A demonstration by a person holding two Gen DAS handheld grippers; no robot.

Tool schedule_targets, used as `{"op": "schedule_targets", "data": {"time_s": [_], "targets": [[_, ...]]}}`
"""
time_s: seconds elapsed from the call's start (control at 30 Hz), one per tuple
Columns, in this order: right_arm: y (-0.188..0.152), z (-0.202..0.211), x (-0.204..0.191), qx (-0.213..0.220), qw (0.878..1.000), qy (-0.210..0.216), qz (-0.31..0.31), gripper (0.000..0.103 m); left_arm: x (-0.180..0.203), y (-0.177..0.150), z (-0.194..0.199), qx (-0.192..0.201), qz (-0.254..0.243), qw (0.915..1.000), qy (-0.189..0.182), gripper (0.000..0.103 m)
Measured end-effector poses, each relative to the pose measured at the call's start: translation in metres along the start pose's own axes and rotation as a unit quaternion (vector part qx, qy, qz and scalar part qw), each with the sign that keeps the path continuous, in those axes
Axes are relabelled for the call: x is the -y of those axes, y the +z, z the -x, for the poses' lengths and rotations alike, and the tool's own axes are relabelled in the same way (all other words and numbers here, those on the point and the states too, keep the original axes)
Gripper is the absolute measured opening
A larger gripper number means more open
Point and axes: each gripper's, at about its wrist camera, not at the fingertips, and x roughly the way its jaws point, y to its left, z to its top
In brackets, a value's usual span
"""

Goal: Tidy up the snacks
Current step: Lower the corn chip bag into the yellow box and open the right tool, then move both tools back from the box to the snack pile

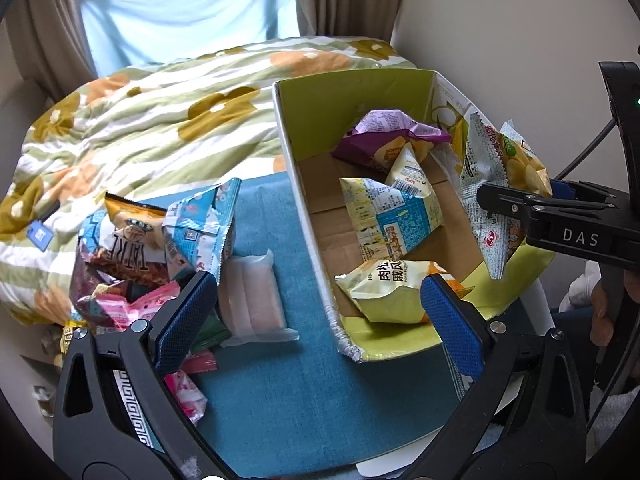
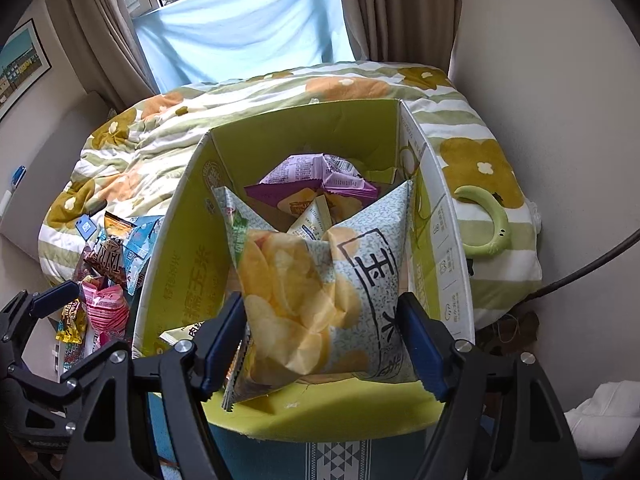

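Snacks split between two places: a loose pile [image 1: 148,256] at left centre of the left wrist view, on a teal cloth [image 1: 304,392], and several bags already inside a cardboard box [image 1: 296,184] with a yellow-green lining, right of centre. Inside the box: purple bag [image 1: 380,140] toward the far wall, pale yellow and blue bag [image 1: 392,216] in the middle, yellow bag with dark characters [image 1: 384,292] at the near end. Beside the pile, nearer the box: clear-wrapped pale pink packet [image 1: 252,296], flat on the cloth.

Left gripper [image 1: 320,320] at lower centre, spread wide, nothing between the blue pads; one finger over the pile's edge, the other over the near corner of the box.

Right gripper [image 2: 324,344] at lower centre of the right wrist view, clenched on a chip bag [image 2: 320,300], pale speckled with yellow chips printed on it, a blue pad pressed into each side. Bag upright, above the near end of the box; contact with the box floor not discernible. Same bag at right edge of the left wrist view, over the box's right wall.

Behind everything: floral striped quilt [image 1: 140,128] across the upper half, light blue sheet [image 2: 240,28] over the window at top. Green curved object [image 2: 490,220] on the quilt, right of the box.
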Motion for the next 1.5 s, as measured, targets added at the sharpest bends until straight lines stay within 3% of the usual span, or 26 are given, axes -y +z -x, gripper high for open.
{"op": "schedule_targets", "data": {"time_s": [0.23, 0.33, 0.4, 0.47, 0.73, 0.97, 1.17, 1.5], "targets": [[-0.001, -0.004, 0.000, -0.004, 1.000, -0.002, -0.003, 0.075, -0.005, -0.004, -0.001, -0.001, 0.012, 0.9999, 0.009, 0.101], [-0.006, 0.001, 0.002, 0.016, 1.000, -0.006, -0.010, 0.083, -0.001, -0.008, 0.002, 0.002, 0.008, 0.9999, 0.014, 0.101], [-0.012, 0.008, 0.005, 0.037, 0.999, 0.001, -0.014, 0.098, 0.003, -0.011, 0.006, 0.006, 0.005, 0.9998, 0.017, 0.101], [-0.017, 0.013, 0.006, 0.045, 0.999, 0.006, -0.016, 0.102, 0.007, -0.015, 0.012, 0.012, 0.003, 0.9997, 0.020, 0.101], [-0.039, 0.038, 0.006, 0.074, 0.997, 0.021, -0.015, 0.102, 0.017, -0.028, 0.038, 0.032, 0.008, 0.9992, 0.022, 0.101], [-0.046, 0.077, 0.003, 0.101, 0.995, 0.003, 0.002, 0.103, 0.016, -0.042, 0.079, 0.061, 0.019, 0.9977, 0.024, 0.101], [-0.053, 0.106, -0.012, 0.118, 0.992, 0.009, 0.031, 0.103, -0.005, -0.068, 0.120, 0.083, 0.058, 0.9942, 0.038, 0.101], [-0.069, 0.133, -0.070, 0.156, 0.982, 0.059, 0.086, 0.103, -0.062, -0.121, 0.175, 0.104, 0.119, 0.9823, 0.100, 0.101]]}}
